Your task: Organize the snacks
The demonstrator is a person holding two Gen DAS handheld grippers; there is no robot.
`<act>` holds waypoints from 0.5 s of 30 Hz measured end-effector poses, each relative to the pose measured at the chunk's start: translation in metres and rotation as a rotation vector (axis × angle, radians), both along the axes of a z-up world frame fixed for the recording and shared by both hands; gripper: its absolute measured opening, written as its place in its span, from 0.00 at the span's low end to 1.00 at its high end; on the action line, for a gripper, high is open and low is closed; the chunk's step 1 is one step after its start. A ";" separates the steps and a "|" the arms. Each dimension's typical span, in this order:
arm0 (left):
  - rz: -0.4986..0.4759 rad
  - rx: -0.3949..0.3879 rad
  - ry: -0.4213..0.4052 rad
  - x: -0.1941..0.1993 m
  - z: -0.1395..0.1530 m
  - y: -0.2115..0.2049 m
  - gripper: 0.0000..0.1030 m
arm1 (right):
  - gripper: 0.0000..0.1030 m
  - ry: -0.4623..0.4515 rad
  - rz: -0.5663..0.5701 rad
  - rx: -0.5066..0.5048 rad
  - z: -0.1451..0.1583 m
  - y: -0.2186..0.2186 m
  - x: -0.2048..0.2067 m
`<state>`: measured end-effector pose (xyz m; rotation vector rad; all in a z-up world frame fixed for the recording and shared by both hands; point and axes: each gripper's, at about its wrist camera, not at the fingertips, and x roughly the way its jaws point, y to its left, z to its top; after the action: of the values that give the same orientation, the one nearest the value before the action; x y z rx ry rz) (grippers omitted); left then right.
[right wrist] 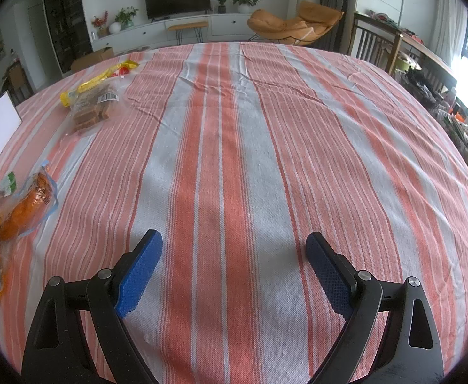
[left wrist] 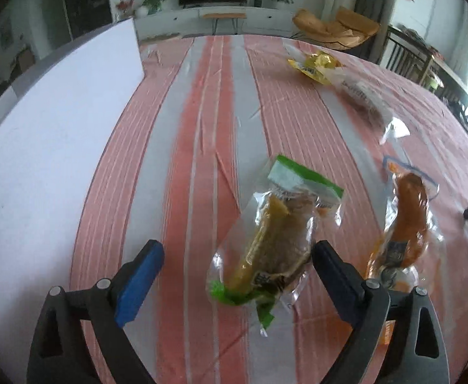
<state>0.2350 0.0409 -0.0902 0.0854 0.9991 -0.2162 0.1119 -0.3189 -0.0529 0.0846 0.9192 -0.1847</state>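
left gripper point(left wrist: 235, 257) wide open, tilted down over the table; green-topped clear packet point(left wrist: 272, 240) lies between the jaws, nearer the right-hand finger point(left wrist: 333, 272), which looks touching or just beside the packet's edge; left-hand pad point(left wrist: 141, 276) well clear of it; so nothing gripped, packet resting on the striped tablecloth point(left wrist: 202, 128)

outward from there: orange sausage-type packet point(left wrist: 406, 224) just beside the green one on the right, partly behind that right-hand finger; further back a brown-snack bag point(left wrist: 362, 96) and a yellow packet point(left wrist: 314, 62), touching or overlapping each other; white board point(left wrist: 58, 128) to the left, probably the sorting spot, can't confirm

right gripper point(right wrist: 234, 256) also open, nothing between its jaws, bare cloth below; the packets sit far left in its view, well apart from it

risks as I read it:
- packet off-centre in the jaws; closing now would make one finger shove it sideways before the other arrives; could skid or spin on the cloth
- slick film wrap, soft contents; pinch on the loose film edge only and it slips out on lift
- right-hand finger close to the orange packet; closing or lifting may snag it and drag it along
- loose wrinkled cloth; low fingertip could catch a fold and pull everything
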 end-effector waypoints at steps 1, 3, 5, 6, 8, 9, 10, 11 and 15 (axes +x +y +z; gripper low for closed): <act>-0.003 0.022 -0.011 0.000 -0.003 -0.001 1.00 | 0.91 0.000 0.000 0.000 0.000 0.000 0.000; 0.013 0.006 -0.043 -0.001 -0.004 0.004 1.00 | 0.91 0.000 0.000 0.000 0.000 0.000 0.000; 0.018 0.005 -0.050 -0.002 -0.004 0.005 1.00 | 0.91 0.000 0.000 0.000 0.000 0.000 0.000; 0.019 0.004 -0.055 -0.003 -0.004 0.005 1.00 | 0.91 0.000 0.000 0.000 0.000 0.000 0.000; 0.020 0.005 -0.058 -0.005 -0.003 0.003 1.00 | 0.91 0.000 0.000 0.000 0.000 0.000 0.000; 0.020 0.005 -0.058 -0.007 -0.004 0.003 1.00 | 0.91 0.000 0.000 0.000 0.000 0.000 0.000; 0.020 0.005 -0.058 -0.006 -0.004 0.003 1.00 | 0.91 0.000 0.000 0.000 0.000 0.000 0.000; 0.020 0.004 -0.058 -0.006 -0.004 0.003 1.00 | 0.91 0.000 0.000 0.000 0.000 0.000 0.000; 0.021 0.005 -0.058 -0.006 -0.004 0.003 1.00 | 0.91 0.000 0.000 0.000 0.000 0.000 0.000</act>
<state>0.2289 0.0442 -0.0939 0.0853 0.9419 -0.1915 0.1120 -0.3188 -0.0528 0.0845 0.9196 -0.1850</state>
